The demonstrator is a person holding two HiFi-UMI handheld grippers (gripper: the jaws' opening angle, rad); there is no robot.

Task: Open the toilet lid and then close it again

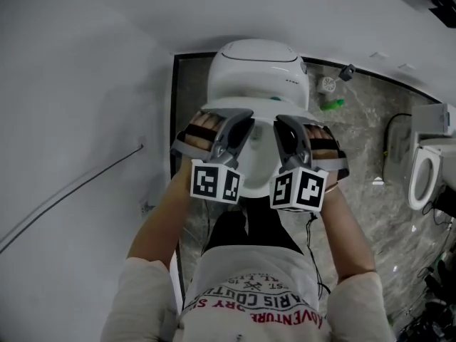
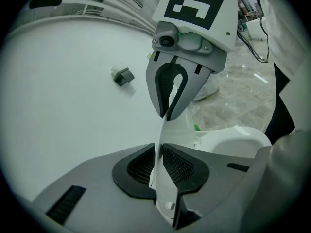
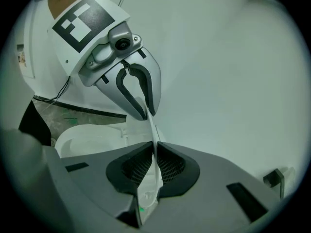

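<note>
- Both forearms (image 1: 162, 216) reach forward side by side, tongs tilted down.
- The left gripper (image 1: 239, 120) and right gripper (image 1: 283, 123) each clamp the lid (image 1: 258, 84) at its near edge.
- The lid is part-raised over the bowl (image 1: 260, 159).

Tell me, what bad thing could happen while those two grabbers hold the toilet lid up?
The left gripper and right gripper pinch only the thin front edge of the toilet lid. It could slip out and bang down onto the bowl. If one gripper lifts faster, the lid might twist.
</note>
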